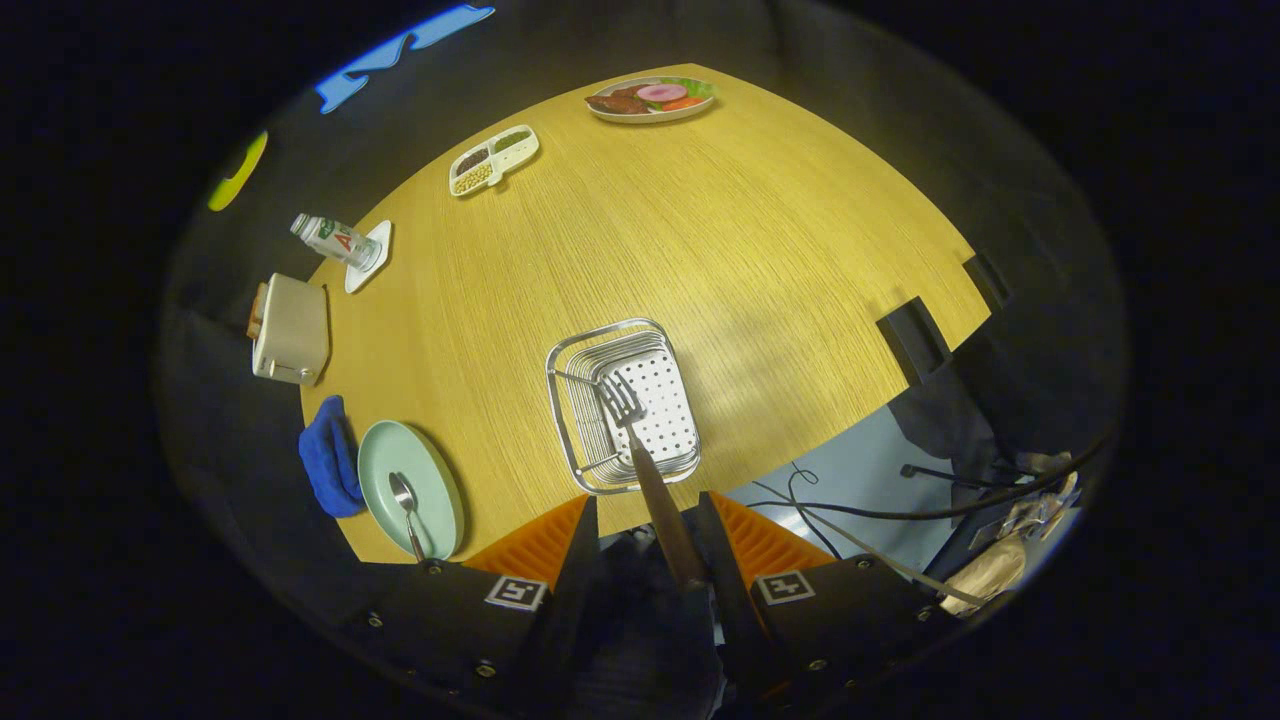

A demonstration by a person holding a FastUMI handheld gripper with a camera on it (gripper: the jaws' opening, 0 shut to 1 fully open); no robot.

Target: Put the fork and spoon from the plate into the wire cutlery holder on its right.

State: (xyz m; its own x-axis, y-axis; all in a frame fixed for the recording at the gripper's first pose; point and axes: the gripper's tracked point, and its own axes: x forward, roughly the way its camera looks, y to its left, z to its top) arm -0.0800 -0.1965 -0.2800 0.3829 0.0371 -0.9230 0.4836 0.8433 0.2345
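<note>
A wire cutlery holder point(562, 352) with a white perforated base stands on the wooden table just ahead of my fingers. The fork point(622, 400) hangs tines-down over the holder. Its handle runs back between my fingers and lies against the inner side of the right one. My gripper point(647, 497) is open: the left finger stands well clear of the handle. To the left of the holder a pale green plate point(382, 448) carries the spoon point(405, 500), bowl pointing away from me.
A blue cloth point(328, 455) lies beside the plate, with a toaster point(292, 328) and a bottle point(335, 238) on a coaster beyond it. A divided snack dish point(493, 158) and a plate of food point(650, 98) sit at the far side. Cables point(830, 510) trail on the floor past the table's right edge.
</note>
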